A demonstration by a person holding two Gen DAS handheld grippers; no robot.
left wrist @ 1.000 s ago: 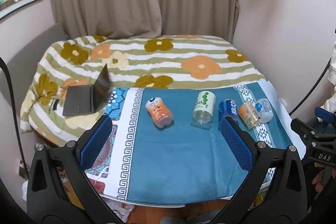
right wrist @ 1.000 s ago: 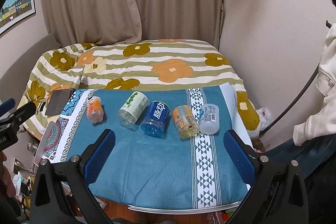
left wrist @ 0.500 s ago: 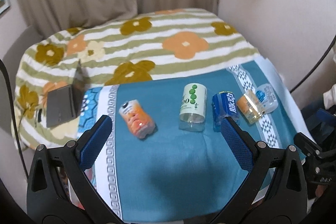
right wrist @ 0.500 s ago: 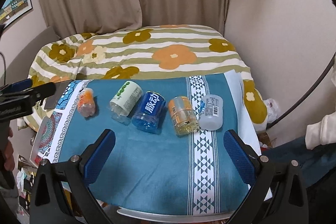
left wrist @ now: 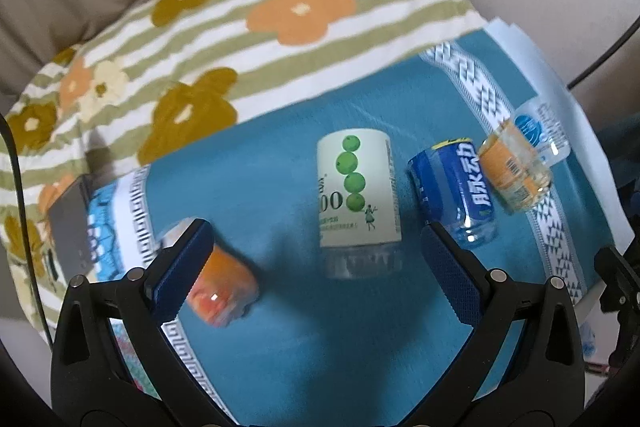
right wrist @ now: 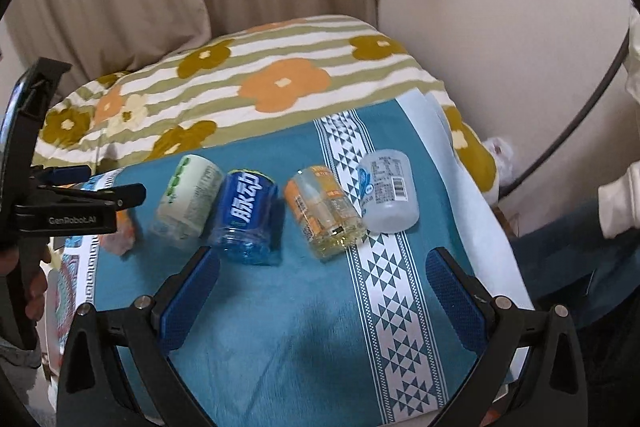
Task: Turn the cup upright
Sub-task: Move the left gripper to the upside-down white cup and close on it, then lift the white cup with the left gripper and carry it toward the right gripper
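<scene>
The left claw [left wrist: 316, 259] hung with its blue-padded jaws wide apart and nothing between them, above a counter covered by a teal cloth with white patterned bands [left wrist: 304, 339]. Five clear plastic cups lay on their sides in a row on the cloth. Straight ahead of the left claw lay the white-labelled cup with green dots [left wrist: 358, 187]; the orange-labelled cup [left wrist: 220, 287] lay just beside its left jaw, partly hidden by the pad. Ahead of its right jaw lay the blue-labelled cup [left wrist: 456, 187], then a yellow-orange labelled cup [left wrist: 514, 171] touching a pale white-labelled cup [left wrist: 540, 131]. The right claw [right wrist: 318, 287] was likewise spread wide and empty, with the blue-labelled cup just beyond its left jaw and the yellow-orange one ahead, centre. A striped floral quilt [right wrist: 280, 83] lay beyond the cloth.
</scene>
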